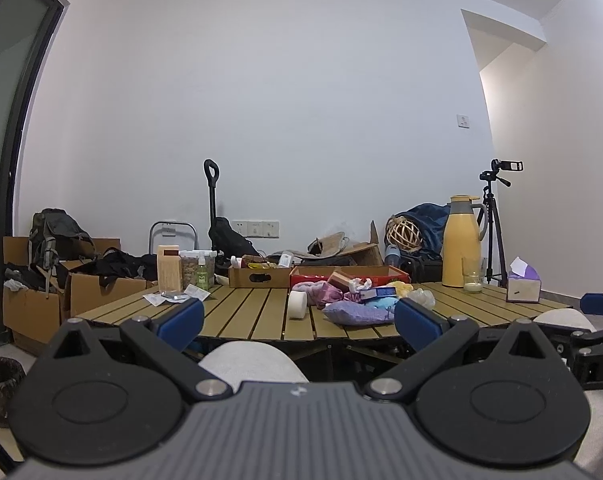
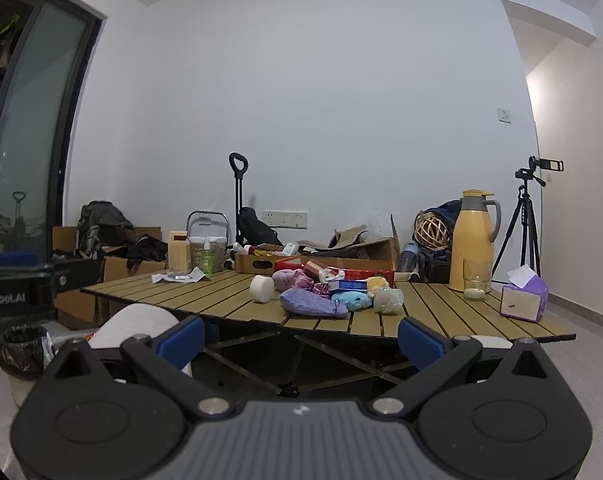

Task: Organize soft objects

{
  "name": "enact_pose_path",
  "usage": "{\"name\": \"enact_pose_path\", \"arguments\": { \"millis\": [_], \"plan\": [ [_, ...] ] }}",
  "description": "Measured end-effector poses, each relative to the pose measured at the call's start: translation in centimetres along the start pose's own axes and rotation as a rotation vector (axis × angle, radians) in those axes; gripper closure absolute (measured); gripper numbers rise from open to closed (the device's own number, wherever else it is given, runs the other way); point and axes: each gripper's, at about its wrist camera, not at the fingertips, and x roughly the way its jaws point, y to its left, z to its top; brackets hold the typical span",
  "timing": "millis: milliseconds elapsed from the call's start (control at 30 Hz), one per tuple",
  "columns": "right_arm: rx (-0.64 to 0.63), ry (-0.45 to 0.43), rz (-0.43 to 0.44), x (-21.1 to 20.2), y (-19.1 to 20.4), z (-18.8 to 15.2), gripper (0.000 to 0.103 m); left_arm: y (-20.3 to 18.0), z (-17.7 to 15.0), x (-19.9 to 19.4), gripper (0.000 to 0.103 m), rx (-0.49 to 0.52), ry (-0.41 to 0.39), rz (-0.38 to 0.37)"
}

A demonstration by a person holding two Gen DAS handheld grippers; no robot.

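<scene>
**Both grippers parked short of table, nothing picked yet**

Step in hand: looks like the very start, approach not begun. Left gripper (image 1: 299,320) hangs w/ jaws spread wide, nothing between them; right gripper (image 2: 301,338) same, wide apart & empty. Both sit low, on the near side of the slatted table (image 2: 229,300), roughly at tabletop height, above the person's knees.

Task stuff: the soft pile (image 2: 333,290) sits mid-table, just in front of the red box (image 2: 365,267). Nearest the front edge is the purple pouch (image 2: 311,303); touching it to the right a blue plush (image 2: 353,301), then a pale crinkly bag (image 2: 389,300). Pink fabric bundle (image 2: 291,279) lies behind the pouch, up against the red box. White roll (image 2: 261,289) stands just left of the pile, apart from it. A small blue carton rests on top of the pile; hard item, prob. not for sorting, can't be sure.

Next move, my read: lift a gripper over the front edge, come down on the purple pouch since it's nearest and unblocked, pinch it mid-body. Red box is the likely drop spot, tho that's a guess.

Room & edges: left of the pile the table is bare back to the wooden box (image 2: 178,252) and jars at the far-left corner, so plenty of swing space. Right of the pile, open slats until the glass (image 2: 476,279) and yellow jug (image 2: 472,240); the glass is the tip-over risk. Tissue box (image 2: 523,302) sits near the right front corner. Front edge is the thing to clear first: grippers are level w/ it now.
</scene>
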Motion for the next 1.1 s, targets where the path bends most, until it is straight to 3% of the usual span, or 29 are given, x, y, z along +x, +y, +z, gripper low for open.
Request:
{"name": "enact_pose_path", "arguments": {
  "millis": [267, 833, 1100],
  "plan": [
    [-0.017, -0.005, 0.004, 2.1, -0.3, 0.8, 0.000, 0.2, 1.0, 3.0, 0.000, -0.008, 0.003, 0.001],
    [0.038, 0.035, -0.012, 14.7, -3.8, 1.3, 0.000, 1.4, 0.5, 16.8, 0.000, -0.038, 0.110, 0.015],
    [0.058, 0.068, -0.035, 18.7, -4.9, 1.0, 0.000, 1.2, -0.1, 20.0, 0.000, -0.039, 0.140, 0.004]
  ]
}}
